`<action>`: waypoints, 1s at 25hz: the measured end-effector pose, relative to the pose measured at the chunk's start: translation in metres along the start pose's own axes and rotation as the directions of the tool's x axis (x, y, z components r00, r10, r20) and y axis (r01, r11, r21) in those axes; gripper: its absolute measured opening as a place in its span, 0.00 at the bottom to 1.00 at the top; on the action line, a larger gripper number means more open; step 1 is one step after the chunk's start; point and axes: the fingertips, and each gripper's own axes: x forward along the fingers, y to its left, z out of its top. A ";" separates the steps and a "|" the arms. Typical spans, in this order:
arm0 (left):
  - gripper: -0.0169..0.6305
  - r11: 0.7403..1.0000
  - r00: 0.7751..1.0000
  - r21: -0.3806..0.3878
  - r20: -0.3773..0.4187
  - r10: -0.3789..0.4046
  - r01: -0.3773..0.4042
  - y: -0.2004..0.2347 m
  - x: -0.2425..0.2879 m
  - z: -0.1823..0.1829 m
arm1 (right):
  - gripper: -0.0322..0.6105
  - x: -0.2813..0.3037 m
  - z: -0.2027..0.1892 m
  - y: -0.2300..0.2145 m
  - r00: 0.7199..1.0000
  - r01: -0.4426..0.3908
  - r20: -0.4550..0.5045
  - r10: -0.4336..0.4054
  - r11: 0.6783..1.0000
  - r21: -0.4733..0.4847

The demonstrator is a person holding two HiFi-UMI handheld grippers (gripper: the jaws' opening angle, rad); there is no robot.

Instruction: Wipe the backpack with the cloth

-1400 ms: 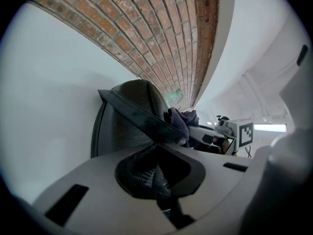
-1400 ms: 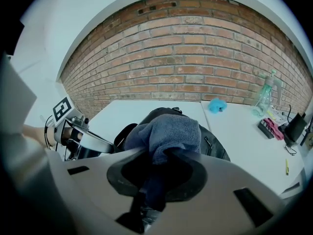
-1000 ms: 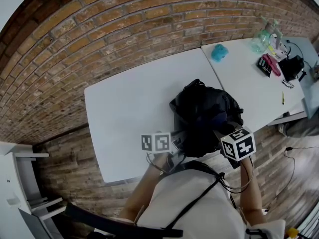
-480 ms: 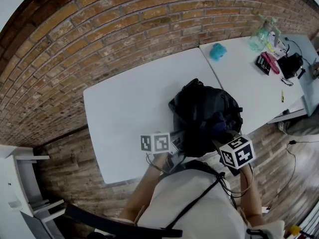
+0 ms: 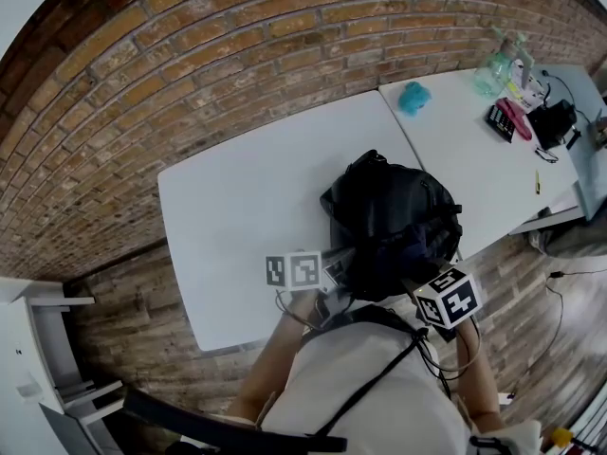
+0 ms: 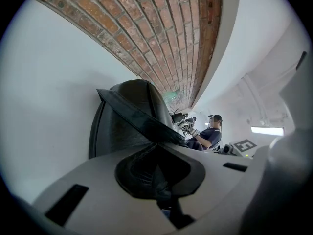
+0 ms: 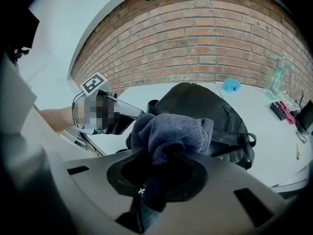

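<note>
No words or numbers are legible; the marker cubes (image 5: 294,271) carry only black-and-white square codes.

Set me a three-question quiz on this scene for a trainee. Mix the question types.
1. True or false: the right tool is shut on a dark blue cloth.
2. The left tool is shut on: A the cloth, B the black backpack, C nothing.
3. Fill in: the backpack lies on a white ____.

Key: 1 true. 2 B. 3 table.
</note>
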 end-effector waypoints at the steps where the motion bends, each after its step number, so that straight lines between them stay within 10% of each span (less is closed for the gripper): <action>1: 0.03 1.000 1.000 0.004 0.001 -0.003 0.003 -0.001 0.000 0.002 | 0.17 0.001 -0.001 0.001 1.000 -0.004 -0.003 0.004 1.000 0.000; 25: 0.03 1.000 0.999 0.028 -0.031 0.008 -0.007 -0.008 0.012 0.005 | 0.17 -0.054 0.079 -0.052 0.991 0.082 0.120 -0.065 0.986 -0.144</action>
